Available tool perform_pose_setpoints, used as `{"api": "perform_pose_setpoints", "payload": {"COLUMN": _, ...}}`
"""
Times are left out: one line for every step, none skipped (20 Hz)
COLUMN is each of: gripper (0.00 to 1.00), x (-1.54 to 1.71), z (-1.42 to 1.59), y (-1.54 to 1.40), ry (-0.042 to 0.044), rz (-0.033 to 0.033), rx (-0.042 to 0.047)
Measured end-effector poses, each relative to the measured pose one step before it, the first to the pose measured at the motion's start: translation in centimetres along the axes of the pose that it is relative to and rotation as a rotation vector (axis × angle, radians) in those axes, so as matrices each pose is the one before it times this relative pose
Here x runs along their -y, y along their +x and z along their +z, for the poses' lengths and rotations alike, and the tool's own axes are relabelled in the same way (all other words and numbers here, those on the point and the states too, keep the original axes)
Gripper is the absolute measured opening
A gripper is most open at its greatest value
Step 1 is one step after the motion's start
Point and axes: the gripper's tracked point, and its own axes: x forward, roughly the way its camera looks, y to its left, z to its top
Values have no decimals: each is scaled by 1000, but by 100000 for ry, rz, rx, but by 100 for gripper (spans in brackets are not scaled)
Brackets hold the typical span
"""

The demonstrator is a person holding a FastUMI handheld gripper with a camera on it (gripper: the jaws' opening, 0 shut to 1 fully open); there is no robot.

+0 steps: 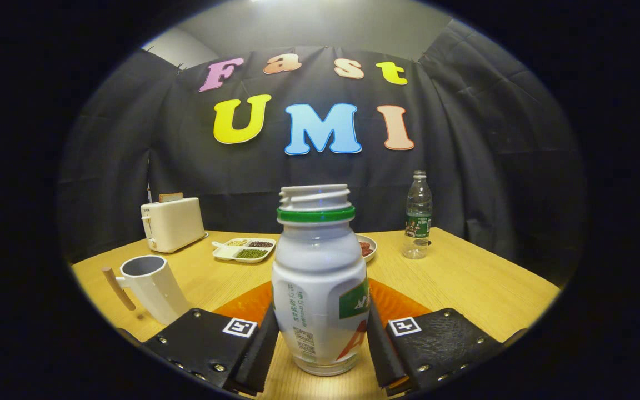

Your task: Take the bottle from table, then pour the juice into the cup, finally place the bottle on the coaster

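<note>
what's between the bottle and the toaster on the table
In the gripper view, a divided tray of beans lies on the table between the bottle, gripped by the gripper, and the toaster.

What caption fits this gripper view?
Gripper fingers flank the uncapped white plastic juice bottle, orange coaster behind, white cup nearby.

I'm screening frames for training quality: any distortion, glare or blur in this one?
Gripper view: strong fisheye bending of the table edge; the bottle between the claw fingers is sharp, as are the cup and toaster; a bright patch of overhead light up top; soft shadows, no motion blur.
</note>
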Motion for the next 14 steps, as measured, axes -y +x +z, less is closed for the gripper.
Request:
{"api": "perform_pose_setpoints", "payload": {"gripper": 72, "x": -180, "z": 485, "y": 118, "ry": -1895, "rz": 83, "rx": 234}}
{"api": "perform_pose_setpoints", "payload": {"gripper": 71, "x": -227, "z": 465, "y": 105, "ry": -3297, "rz": 599, "rx": -289}}
{"api": "perform_pose_setpoints", "payload": {"gripper": 71, "x": -170, "z": 516, "y": 92, "ry": -3162, "rz": 338, "rx": -187}}
{"api": "perform_pose_setpoints", "payload": {"gripper": 71, "x": -175, "z": 523, "y": 118, "ry": -3707, "rz": 354, "rx": -182}}
{"api": "perform_pose_setpoints", "payload": {"gripper": 71, "x": -386, "z": 561, "y": 41, "ry": -3805, "rz": 777, "rx": -35}}
{"api": "perform_pose_setpoints", "payload": {"gripper": 71, "x": -407, "z": 594, "y": 72, "ry": -3830, "rz": 765, "rx": 49}}
{"api": "perform_pose_setpoints", "payload": {"gripper": 71, "x": -403, "z": 442, "y": 68, "ry": -3935, "rz": 667, "rx": 98}}
{"api": "perform_pose_setpoints", "payload": {"gripper": 71, "x": -386, "z": 576, "y": 13, "ry": -3923, "rz": 758, "rx": 251}}
{"api": "perform_pose_setpoints", "payload": {"gripper": 71, "x": -473, "z": 388, "y": 86, "ry": -4211, "rz": 740, "rx": 261}}
{"api": "perform_pose_setpoints", "payload": {"gripper": 71, "x": -395, "z": 334, "y": -11, "ry": -3087, "rz": 803, "rx": 125}}
{"api": "perform_pose_setpoints", "payload": {"gripper": 72, "x": -529, "z": 349, "y": -9, "ry": -2961, "rz": 941, "rx": 339}}
{"api": "perform_pose_setpoints", "payload": {"gripper": 72, "x": -332, "z": 348, "y": 47, "ry": -2080, "rz": 461, "rx": 152}}
{"api": "perform_pose_setpoints", "payload": {"gripper": 72, "x": -270, "z": 144, "y": 142, "ry": -2449, "rz": 145, "rx": -132}}
{"api": "perform_pose_setpoints", "payload": {"gripper": 72, "x": -272, "z": 237, "y": 59, "ry": -2333, "rz": 344, "rx": -138}}
